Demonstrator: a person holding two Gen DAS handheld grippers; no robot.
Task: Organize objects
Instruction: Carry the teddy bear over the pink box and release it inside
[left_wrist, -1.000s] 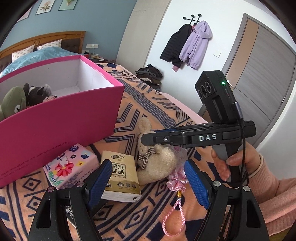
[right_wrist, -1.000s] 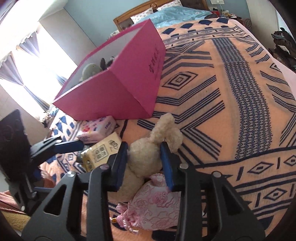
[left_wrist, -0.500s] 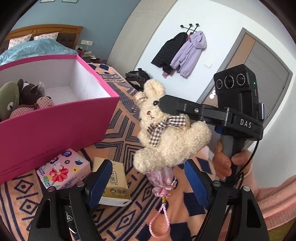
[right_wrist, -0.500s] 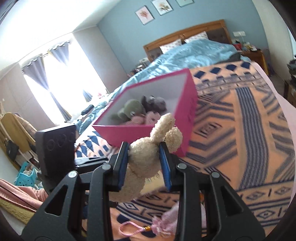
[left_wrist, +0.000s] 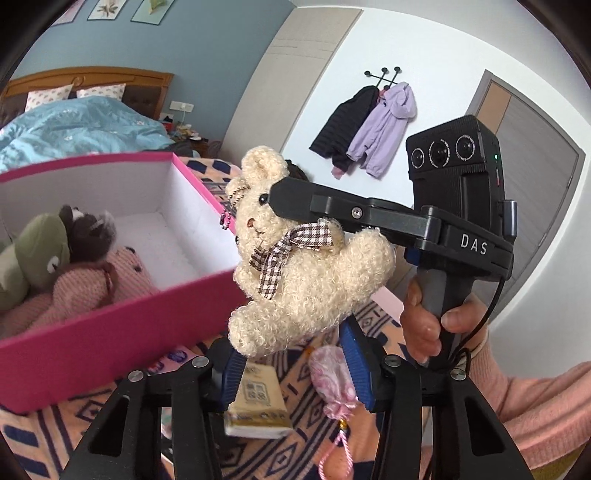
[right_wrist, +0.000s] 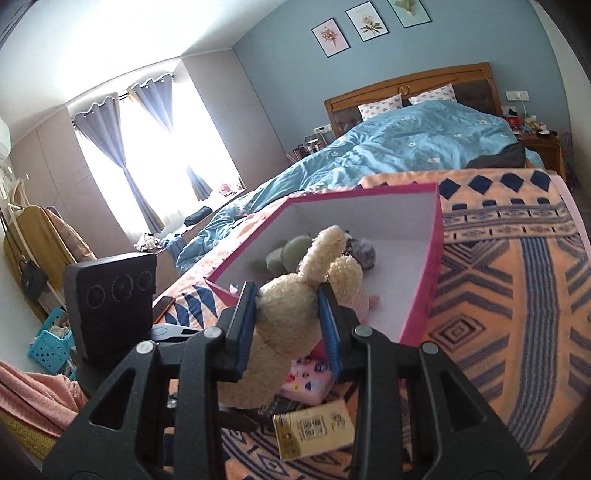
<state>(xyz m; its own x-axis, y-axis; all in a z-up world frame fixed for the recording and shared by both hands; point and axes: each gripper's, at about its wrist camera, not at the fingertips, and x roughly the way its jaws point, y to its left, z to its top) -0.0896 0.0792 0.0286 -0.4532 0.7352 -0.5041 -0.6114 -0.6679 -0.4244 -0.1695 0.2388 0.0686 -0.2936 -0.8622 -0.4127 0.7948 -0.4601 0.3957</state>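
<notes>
Right tool (right_wrist: 288, 325) is clamped on the cream plush bunny (left_wrist: 310, 273), blue pads pinching its torso from both sides, ears poking forward past the tips; in the left wrist view the right tool (left_wrist: 295, 206) shows as a black arm crossing behind the bunny's head. Bunny is off the bed, hanging just ahead of and over the near edge of the pink box (right_wrist: 424, 295), not yet inside. Left tool (left_wrist: 291, 369) sits below it with pads apart and nothing between them; directly under it on the blanket lie a tissue pack (left_wrist: 258, 402) and a small pink pouch (left_wrist: 332, 380). Box already has a green plush (left_wrist: 33, 258), a dark grey plush (left_wrist: 88, 232) and a pink knitted plush (left_wrist: 77, 291) in it, free floor on the far side from the tool. Handling guess: bunny looks light, soft, squashy, curly pile gives grip so slip is unlikely; nothing fragile. Torso is the fat, stable place to hold, limbs and ears would flop. It has a checked bow and a bead chain at the head that could snag the box rim. Floral tissue pack (right_wrist: 310, 380) lies below the right tool beside the box.
</notes>
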